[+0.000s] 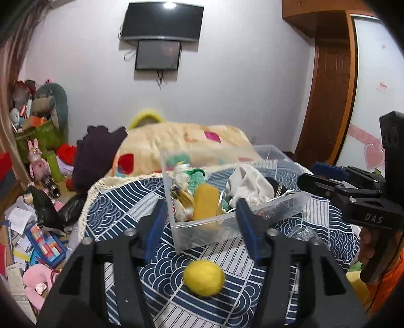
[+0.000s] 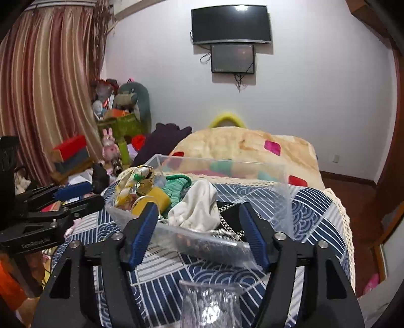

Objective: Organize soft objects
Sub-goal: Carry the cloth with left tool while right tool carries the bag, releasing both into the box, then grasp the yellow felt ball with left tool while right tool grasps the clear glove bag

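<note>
Tools both gaping wide, gripping nothing — left tool point(image 1: 202, 222) hovering over round yellow felt ball point(image 1: 204, 277) lying on blue wave-patterned cloth point(image 1: 121, 201), just before clear plastic bin point(image 1: 202, 227); right tool point(image 2: 199, 232) facing crumpled white cloth point(image 2: 197, 209) sitting inside bin.

Yellow felt ball point(image 1: 204, 277) on navy-and-white cloth point(image 1: 121, 201) patterned with wave arcs and stripes, cream lace edging. Clear plastic bin point(image 1: 202, 227) holding white fabric point(image 1: 250, 185), mustard-yellow block point(image 1: 205, 201), mint-green knit point(image 1: 197, 178) — also a yellow-and-white patterned cloth point(image 2: 133, 181). Black gripper bodies with blue pads point(image 1: 246, 227) on both tools. Clear crinkled bag point(image 2: 210, 305) in the foreground. Cream blanket point(image 1: 181, 141) with red and pink patches. Dark purple garment point(image 1: 94, 154). Curtain point(image 2: 48, 83) striped pink, maroon and gold. Pale lilac wall point(image 1: 227, 83) — black screens point(image 1: 161, 21).
</note>
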Demonstrator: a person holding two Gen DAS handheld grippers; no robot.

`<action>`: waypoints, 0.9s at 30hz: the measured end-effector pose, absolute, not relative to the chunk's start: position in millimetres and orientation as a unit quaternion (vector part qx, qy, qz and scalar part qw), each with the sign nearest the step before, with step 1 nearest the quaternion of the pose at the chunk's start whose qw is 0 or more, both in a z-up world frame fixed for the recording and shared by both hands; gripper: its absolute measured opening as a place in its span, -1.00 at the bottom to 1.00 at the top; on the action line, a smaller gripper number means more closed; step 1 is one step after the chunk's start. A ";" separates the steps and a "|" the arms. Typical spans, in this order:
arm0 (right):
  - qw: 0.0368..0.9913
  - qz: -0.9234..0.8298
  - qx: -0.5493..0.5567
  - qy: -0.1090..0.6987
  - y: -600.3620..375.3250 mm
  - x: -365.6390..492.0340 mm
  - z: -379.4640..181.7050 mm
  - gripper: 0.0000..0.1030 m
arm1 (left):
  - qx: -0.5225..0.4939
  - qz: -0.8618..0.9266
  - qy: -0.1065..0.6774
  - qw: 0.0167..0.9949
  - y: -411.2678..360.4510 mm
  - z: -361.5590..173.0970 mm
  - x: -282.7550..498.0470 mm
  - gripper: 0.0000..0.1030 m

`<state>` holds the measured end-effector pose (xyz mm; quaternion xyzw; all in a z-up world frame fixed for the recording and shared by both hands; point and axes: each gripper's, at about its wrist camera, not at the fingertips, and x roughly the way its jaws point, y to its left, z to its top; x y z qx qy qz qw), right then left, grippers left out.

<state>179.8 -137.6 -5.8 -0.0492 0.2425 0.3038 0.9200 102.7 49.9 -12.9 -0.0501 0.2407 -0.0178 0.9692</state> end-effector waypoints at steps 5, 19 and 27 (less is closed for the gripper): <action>0.922 0.298 -0.039 0.244 -151.2 168.1 -13.0 0.41 | -0.054 -0.020 0.252 0.966 50.7 -20.8 89.5 0.32; 0.900 0.277 -0.040 0.334 -162.3 156.4 -90.2 0.45 | -0.079 -0.028 0.338 0.937 44.1 -86.7 99.1 0.33; 0.901 0.268 -0.031 0.340 -167.9 151.5 -99.9 0.10 | -0.111 -0.039 0.356 0.927 44.0 -105.5 111.7 0.31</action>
